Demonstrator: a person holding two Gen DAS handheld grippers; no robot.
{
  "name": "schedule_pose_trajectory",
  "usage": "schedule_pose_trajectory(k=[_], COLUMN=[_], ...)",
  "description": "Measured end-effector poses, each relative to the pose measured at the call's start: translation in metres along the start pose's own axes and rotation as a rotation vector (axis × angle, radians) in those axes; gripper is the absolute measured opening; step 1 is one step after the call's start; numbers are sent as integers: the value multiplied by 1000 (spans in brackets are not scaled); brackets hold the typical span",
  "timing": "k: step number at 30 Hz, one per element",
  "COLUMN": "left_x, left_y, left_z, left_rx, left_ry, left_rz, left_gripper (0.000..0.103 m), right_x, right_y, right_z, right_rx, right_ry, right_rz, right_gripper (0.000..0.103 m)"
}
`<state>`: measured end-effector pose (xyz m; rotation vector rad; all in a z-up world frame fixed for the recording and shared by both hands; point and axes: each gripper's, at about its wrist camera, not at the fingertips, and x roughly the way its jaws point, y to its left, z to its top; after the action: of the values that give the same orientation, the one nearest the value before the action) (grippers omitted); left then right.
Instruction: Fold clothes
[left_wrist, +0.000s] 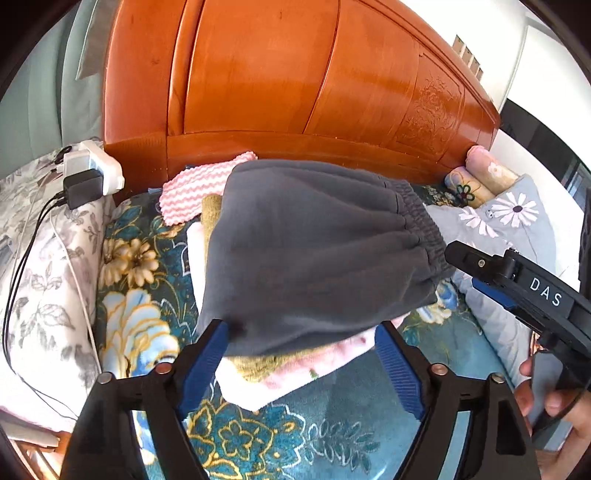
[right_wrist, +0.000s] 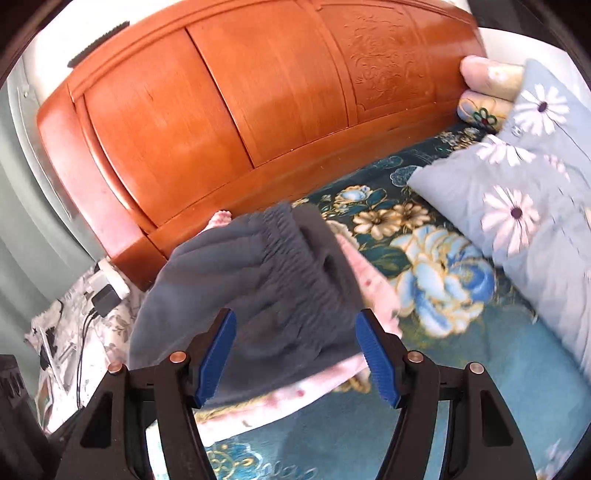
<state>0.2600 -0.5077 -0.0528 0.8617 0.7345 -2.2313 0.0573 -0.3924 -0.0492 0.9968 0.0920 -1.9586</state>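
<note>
Grey trousers (left_wrist: 314, 254): dark grey fleece, folded into a compact block, gathered elastic waistband (left_wrist: 421, 218) along the edge away from the left gripper's right side; surface soft, with shallow creases running from the waistband. Position: top of a pile, directly ahead of both grippers, near edge just beyond the fingertips.

Pile beneath: olive-brown garment (left_wrist: 258, 365), pink garment (left_wrist: 325, 362) and a white layer (left_wrist: 243, 391), edges showing under the grey fold. All rest on the bed.

Left gripper (left_wrist: 303, 354): jaws spread wide, blue pads either side of the pile's near corner, holding nothing.

Right gripper (right_wrist: 297, 354): jaws likewise apart, empty, the waistband (right_wrist: 295, 254) straight in front. In the left wrist view it enters from the right, its tip just beside the waistband.

Pink-and-white zigzag cloth (left_wrist: 192, 192): beyond the pile, against the headboard.

Bedspread (left_wrist: 258, 435): teal, large floral print.

Headboard (left_wrist: 295, 74): orange-brown wood, carved panel.

Grey daisy-print quilt (right_wrist: 517, 206): right of the right gripper.

Charger and power strip (left_wrist: 88, 177): left of the left gripper, on a grey floral cloth.
</note>
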Motion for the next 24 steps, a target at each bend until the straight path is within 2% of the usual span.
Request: schedule_pose_trajectory(k=[4, 6, 12, 14, 16, 18, 19, 20, 24], left_x=[-7, -10, -10, -9, -6, -2, 1, 2, 6], left_y=[12, 18, 14, 8, 0, -7, -9, -11, -14], left_z=[-25, -32, -48, -55, -62, -70, -73, -77, -85], left_rx=[-35, -55, -103, -110, -105, -85, -71, -55, -43], left_ry=[4, 3, -11, -17, -17, -9, -3, 4, 17], left_rz=[43, 57, 74, 83, 121, 197, 232, 254, 281], left_gripper=[103, 103, 103, 103, 103, 103, 103, 103, 103], right_x=[-1, -3, -15, -18, -24, -28, -29, -31, -36], right_y=[12, 13, 3, -4, -11, -18, -21, -24, -28], right_z=[-39, -49, -75, -83, -93, -97, -95, -94, -100], right_rx=[-10, -20, -60, -57, -41, -29, -19, -3, 27], right_ry=[17, 37, 3, 3, -19, -39, -46, -67, -121], right_rz=[-40, -56, -172, -205, -238, -271, -293, -318, -357], right_gripper=[69, 69, 75, 86, 86, 87, 89, 95, 99])
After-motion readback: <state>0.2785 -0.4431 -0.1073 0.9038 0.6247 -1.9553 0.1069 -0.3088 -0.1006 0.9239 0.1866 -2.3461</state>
